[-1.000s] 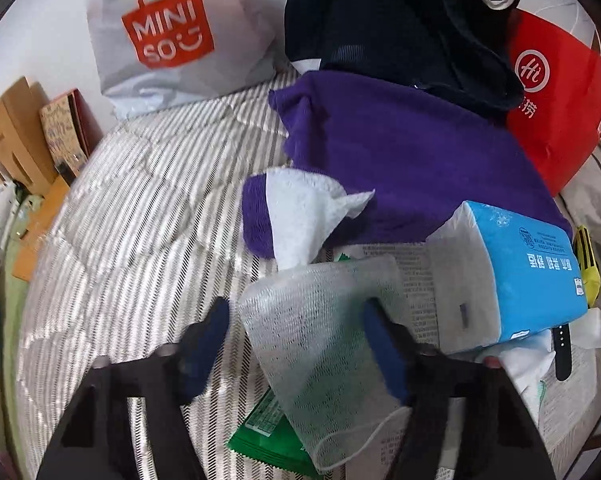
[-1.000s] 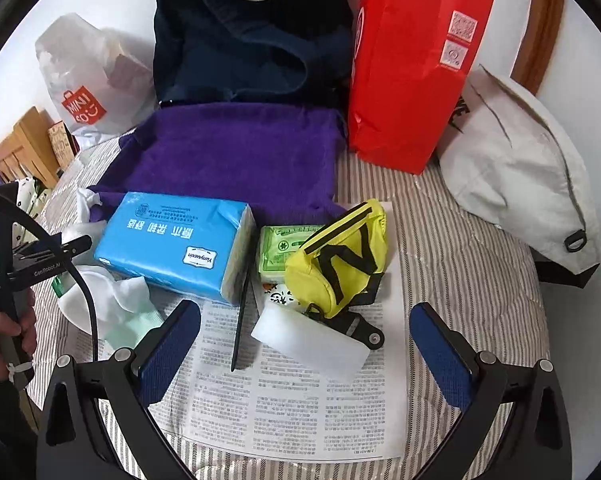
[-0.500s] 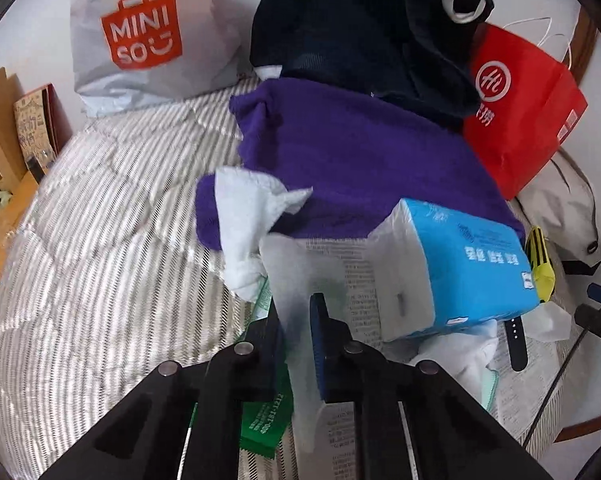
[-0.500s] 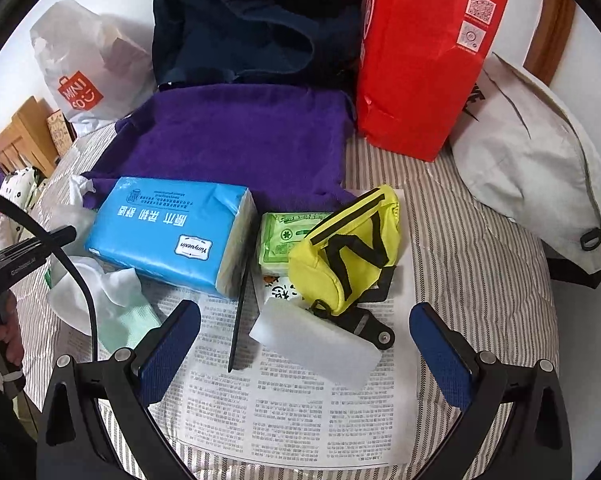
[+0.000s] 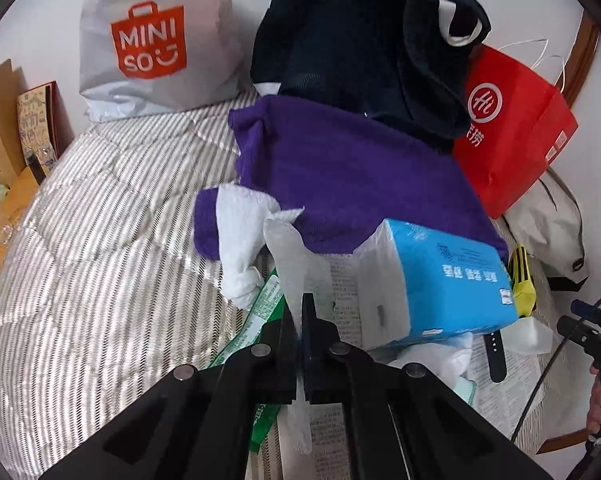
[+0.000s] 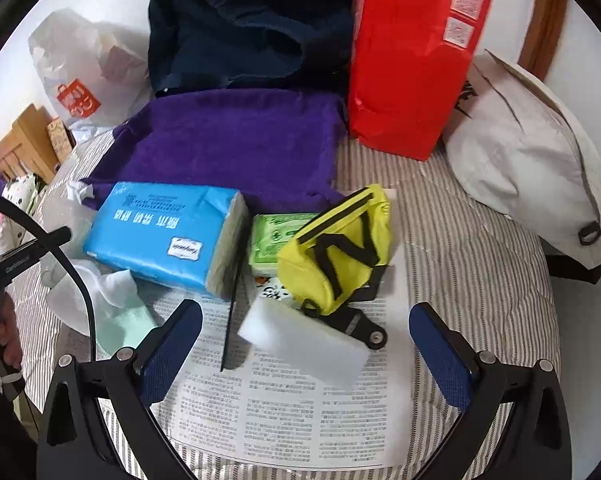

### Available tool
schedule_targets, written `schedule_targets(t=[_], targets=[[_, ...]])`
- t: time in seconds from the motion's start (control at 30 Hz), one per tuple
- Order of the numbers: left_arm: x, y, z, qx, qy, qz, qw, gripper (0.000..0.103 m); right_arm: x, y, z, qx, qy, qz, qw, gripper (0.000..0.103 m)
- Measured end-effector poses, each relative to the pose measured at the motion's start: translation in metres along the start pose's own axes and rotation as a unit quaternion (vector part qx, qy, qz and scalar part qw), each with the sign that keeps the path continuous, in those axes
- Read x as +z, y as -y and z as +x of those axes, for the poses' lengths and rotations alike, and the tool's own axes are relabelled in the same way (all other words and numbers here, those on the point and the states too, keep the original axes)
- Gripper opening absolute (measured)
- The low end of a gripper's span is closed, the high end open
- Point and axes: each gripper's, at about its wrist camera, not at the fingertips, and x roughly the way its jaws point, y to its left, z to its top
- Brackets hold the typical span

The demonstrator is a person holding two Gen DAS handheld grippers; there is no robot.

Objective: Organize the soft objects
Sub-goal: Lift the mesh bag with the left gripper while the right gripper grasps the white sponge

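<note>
While my left tongs pinch the translucent white cloth on the bed beside the blue tissue pack — my right tongs gape above the white sponge.

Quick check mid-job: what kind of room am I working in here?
Most likely a bedroom: the work surface is a bed with a striped quilted cover, pushed against a white wall. Shopping bags, a dark garment and a purple towel are piled on it.
</note>
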Motion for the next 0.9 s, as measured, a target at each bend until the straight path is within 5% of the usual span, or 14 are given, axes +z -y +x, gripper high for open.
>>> schedule_targets(t=[0.9], targets=[[0.001, 0.004, -0.015, -0.001, 0.004, 0.011, 0.9999, 0.003, -0.027, 0.005, 0.044, 0.035, -0.032, -0.027, 0.999, 0.094]])
